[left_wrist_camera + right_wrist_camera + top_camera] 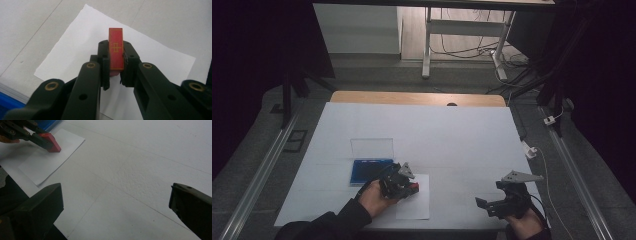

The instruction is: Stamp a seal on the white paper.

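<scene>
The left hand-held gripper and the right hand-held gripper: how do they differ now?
The left hand-held gripper is shut on a red block; the right hand-held gripper is open and holds nothing. The left hangs over the paper sheet; the right is beside it, over the bare table cover. Both have black jaws.

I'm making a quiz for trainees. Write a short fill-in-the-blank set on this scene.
1. The left gripper is shut on a ____ block.
2. Under that block lies a sheet of white ____.
3. The right gripper has its jaws ____.
4. The case beside the left hand is ____ in colour.

Missing words: red; paper; open; blue
</scene>
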### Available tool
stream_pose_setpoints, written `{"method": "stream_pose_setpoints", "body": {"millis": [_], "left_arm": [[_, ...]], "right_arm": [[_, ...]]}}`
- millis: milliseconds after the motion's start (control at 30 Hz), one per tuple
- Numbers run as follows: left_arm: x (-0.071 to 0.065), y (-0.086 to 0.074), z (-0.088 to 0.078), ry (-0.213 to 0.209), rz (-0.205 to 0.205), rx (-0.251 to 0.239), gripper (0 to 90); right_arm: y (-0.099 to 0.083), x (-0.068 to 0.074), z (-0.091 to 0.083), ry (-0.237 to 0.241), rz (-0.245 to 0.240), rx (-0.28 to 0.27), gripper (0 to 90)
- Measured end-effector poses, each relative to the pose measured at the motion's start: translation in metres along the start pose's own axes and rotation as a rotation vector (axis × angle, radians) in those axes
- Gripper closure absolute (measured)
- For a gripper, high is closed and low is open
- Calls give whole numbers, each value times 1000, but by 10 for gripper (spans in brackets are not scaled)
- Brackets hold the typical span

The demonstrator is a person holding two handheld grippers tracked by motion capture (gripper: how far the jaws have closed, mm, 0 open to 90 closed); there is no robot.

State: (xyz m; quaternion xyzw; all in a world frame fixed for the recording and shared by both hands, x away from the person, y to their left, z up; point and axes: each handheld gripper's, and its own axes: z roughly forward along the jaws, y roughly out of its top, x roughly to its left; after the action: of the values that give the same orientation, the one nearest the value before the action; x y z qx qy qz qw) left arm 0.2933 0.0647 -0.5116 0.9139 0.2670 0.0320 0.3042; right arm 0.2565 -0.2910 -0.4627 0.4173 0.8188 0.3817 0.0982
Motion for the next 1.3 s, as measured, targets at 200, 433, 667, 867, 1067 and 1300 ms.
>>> {"method": "stream_pose_setpoints", "body": {"millis": [200,433,667,867,1067,1300], "left_arm": [[1,2,-3,-19,-19,-16,796],[2,4,-13,-14,-13,-44,796],[1,4,-20,-17,-7,-50,795],[0,5,-28,-17,-3,-62,795],[2,3,-34,-19,-2,-64,795],[5,0,-46,-9,-17,-84,795]], "right_arm": [[0,0,0,0,1,-1,0],[0,0,-1,-2,0,1,0],[0,0,-1,2,0,-4,0],[0,0,-1,2,0,-5,0],[0,0,-1,3,1,-6,0],[0,0,-1,3,0,-7,0]]}}
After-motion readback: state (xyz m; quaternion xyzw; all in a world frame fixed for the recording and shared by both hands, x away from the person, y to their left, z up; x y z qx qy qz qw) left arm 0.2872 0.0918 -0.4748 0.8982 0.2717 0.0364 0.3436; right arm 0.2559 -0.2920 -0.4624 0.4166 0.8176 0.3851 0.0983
